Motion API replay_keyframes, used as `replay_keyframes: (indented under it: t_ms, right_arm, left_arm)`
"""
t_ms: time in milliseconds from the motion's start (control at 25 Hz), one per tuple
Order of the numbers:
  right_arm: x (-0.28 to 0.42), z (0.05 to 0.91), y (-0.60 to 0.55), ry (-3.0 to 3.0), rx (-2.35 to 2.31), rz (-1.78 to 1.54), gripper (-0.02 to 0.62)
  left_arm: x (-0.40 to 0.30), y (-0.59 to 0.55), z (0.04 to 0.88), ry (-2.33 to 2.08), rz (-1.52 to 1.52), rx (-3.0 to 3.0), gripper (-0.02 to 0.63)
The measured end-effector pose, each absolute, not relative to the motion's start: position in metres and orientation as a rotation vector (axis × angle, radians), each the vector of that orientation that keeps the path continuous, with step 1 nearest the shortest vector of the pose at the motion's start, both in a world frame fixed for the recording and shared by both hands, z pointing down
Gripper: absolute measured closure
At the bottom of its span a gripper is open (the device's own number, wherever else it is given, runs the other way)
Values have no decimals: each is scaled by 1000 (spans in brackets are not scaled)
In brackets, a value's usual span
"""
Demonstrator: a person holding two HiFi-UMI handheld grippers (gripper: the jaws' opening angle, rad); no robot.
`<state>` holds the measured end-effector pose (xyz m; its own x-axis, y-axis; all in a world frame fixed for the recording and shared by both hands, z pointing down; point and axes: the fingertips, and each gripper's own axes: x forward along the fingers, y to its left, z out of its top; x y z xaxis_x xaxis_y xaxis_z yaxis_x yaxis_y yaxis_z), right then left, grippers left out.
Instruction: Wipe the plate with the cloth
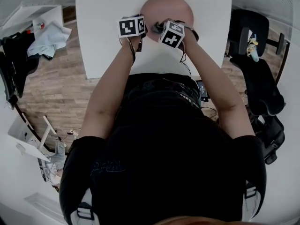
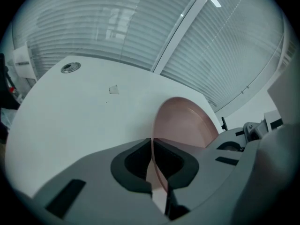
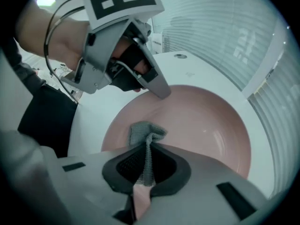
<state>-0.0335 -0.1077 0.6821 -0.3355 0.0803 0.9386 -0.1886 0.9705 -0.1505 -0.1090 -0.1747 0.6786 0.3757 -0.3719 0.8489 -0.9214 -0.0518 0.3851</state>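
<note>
A round pink plate [image 1: 165, 7] lies on the white table [image 1: 105, 27]. My left gripper [image 2: 152, 146] is shut on the plate's [image 2: 185, 125] near-left rim, which runs edge-on between its pads. That left gripper [image 3: 161, 93] also shows in the right gripper view, its tips on the rim. My right gripper [image 3: 148, 149] is shut on a small grey cloth [image 3: 143, 132], whose bunched end rests on the plate's [image 3: 206, 121] inner surface near the front edge. In the head view the left gripper [image 1: 140, 32] and the right gripper [image 1: 161, 31] sit side by side at the plate's near edge.
A round metal grommet [image 2: 70, 67] and a small scrap [image 2: 113, 89] lie on the table beyond the plate. Window blinds [image 2: 154, 22] stand behind the table. A black chair [image 1: 255, 74] is at the right, clutter and blue cloth [image 1: 47, 39] at the left.
</note>
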Motion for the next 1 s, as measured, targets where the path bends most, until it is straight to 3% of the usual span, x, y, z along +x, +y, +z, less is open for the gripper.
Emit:
replay_keyframes:
  t_ms: [240, 480, 1000]
  right_arm:
    - [21, 686, -108, -1782, 140, 424, 560]
    - [62, 690, -165, -1675, 291, 370, 560]
    - [-24, 686, -196, -1843, 274, 238, 560]
  left_arm:
    - [-109, -174, 679, -1152, 703, 1642, 578]
    - [-109, -174, 679, -1131, 728, 1656, 577]
    - [-110, -174, 680, -1165, 716, 1645, 577]
